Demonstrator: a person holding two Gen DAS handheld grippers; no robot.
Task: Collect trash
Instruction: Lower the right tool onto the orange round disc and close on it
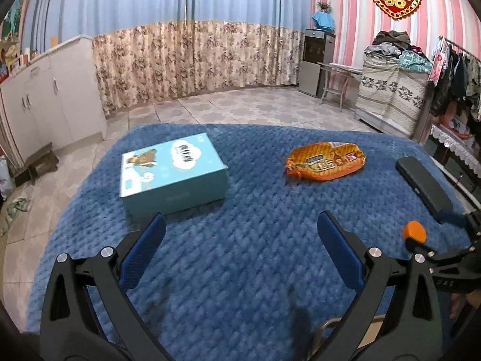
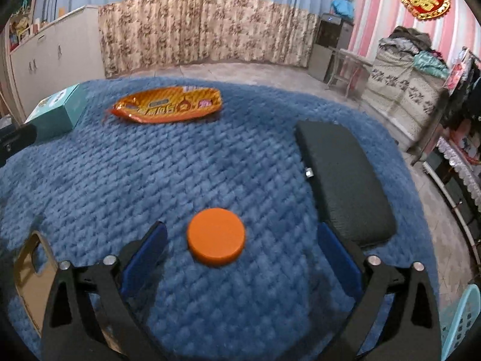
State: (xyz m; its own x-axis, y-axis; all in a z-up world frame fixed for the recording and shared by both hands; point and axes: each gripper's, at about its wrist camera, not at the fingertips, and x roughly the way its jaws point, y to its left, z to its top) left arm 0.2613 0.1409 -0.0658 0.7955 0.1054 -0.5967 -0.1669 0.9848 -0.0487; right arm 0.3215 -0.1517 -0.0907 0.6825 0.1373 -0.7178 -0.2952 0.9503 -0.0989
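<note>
- Right gripper (image 2: pixel 240 258) spread wide, nothing pinched; orange disc (image 2: pixel 215 236) between the blue fingers (image 2: pixel 144 258), untouched by either pad.
- Disc at 12 o'clock from the right gripper, just ahead of the tips; round, so no long axis to line up with.
- Left gripper (image 1: pixel 242 249) also spread, empty, over bare blue blanket (image 1: pixel 240 285).
- Right hand plainly nearer the disc; in the left view the disc (image 1: pixel 414 231) sits off at 3 o'clock, beside the right gripper's frame.
- Orange wrapper (image 2: pixel 168 108) farther out at 11 o'clock in the right view, long axis lying left to right; from the left gripper at 1 o'clock.
- Teal box (image 1: pixel 173 171) at 11 o'clock from the left gripper, near its left finger.
- Black case (image 2: pixel 345 180) at 1 o'clock, just beside the right finger: likely the one thing in the way when closing on the disc.
- Brown cardboard (image 2: pixel 30 282) at 8 o'clock, possibly the trash holder; hard to tell.
</note>
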